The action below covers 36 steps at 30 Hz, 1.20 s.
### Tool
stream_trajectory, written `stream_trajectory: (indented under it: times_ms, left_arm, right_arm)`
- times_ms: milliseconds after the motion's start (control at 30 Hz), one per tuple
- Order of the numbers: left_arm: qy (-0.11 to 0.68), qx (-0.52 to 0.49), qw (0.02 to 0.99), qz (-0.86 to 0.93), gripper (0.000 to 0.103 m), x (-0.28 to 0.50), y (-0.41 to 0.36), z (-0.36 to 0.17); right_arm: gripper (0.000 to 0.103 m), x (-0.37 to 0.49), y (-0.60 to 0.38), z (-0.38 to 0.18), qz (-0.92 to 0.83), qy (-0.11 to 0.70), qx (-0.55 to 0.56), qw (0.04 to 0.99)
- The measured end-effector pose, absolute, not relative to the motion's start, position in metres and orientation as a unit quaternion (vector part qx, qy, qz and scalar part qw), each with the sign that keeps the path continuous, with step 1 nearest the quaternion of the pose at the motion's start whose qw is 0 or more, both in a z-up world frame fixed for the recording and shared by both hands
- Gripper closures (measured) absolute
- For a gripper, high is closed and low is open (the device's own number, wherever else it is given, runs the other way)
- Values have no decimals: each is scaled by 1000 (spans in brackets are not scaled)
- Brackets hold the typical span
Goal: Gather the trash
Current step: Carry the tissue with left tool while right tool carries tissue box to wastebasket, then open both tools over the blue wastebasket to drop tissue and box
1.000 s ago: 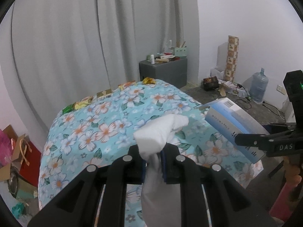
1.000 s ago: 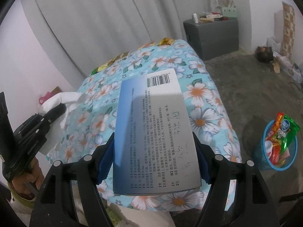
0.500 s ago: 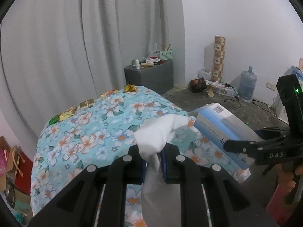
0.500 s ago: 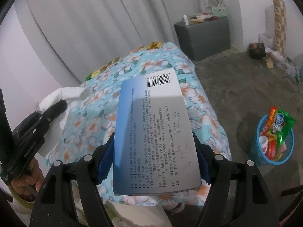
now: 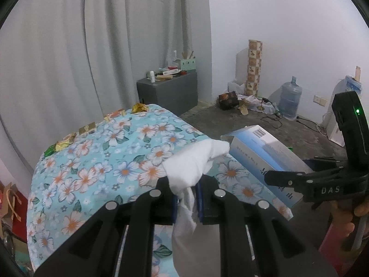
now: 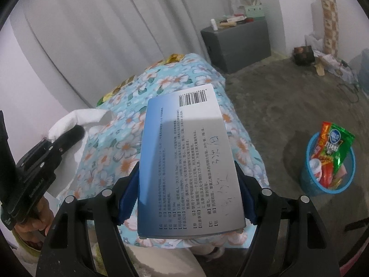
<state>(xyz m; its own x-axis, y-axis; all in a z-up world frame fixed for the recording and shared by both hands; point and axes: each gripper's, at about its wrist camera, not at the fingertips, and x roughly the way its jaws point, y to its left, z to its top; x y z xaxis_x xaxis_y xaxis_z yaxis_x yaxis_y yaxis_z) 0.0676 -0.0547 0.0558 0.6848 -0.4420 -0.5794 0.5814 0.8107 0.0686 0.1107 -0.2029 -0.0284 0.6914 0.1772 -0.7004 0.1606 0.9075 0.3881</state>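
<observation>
- The left gripper (image 5: 187,198) is clamped nearly shut on a crumpled white tissue (image 5: 196,159); the wad bulges out above the blue pads and a loose tail hangs below them, over the floral tablecloth (image 5: 96,170).
- The tissue looks feather-light and limp. It should not slip, but it can tear or shed a piece if pulled, so the pinch across the thick middle of the wad seems the safest hold.
- The right gripper (image 6: 188,194) has its jaws spread wide around a blue-and-white medicine box (image 6: 184,161), gripping it by its two long side edges near the lower end, barcode end pointing away.
- The box is thin cardboard, probably empty or nearly so: light and stiff along its length, but likely to dent if squeezed harder. Most of it sticks out beyond the pads, so it could pivot in a quick swing.
- A blue waste basket (image 6: 327,182), already crammed with snack wrappers, stands on the floor to the right of the table, well apart from both items.
- More candy wrappers (image 5: 87,128) lie along the far edge of the tablecloth.
</observation>
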Motion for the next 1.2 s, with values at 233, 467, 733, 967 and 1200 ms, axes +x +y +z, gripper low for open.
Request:
stream_trajectory:
  times_ms: [233, 467, 733, 967, 1200]
  left_arm:
    - [289, 123, 898, -307, 91, 75, -72, 56]
    - [302, 110, 874, -365, 91, 90, -115, 65]
    - [352, 89, 820, -443, 91, 104, -202, 55]
    - [432, 89, 757, -483, 91, 106, -293, 12]
    - [494, 115, 711, -486, 91, 107, -381, -45]
  right_arm:
    - [34, 105, -226, -28, -23, 381, 230, 895]
    - [34, 85, -282, -8, -94, 351, 247, 898]
    - [34, 43, -376, -13, -197, 328, 306, 872]
    - [33, 24, -437, -63, -246, 344, 380, 822]
    - [33, 24, -483, -113, -269, 362, 447, 772]
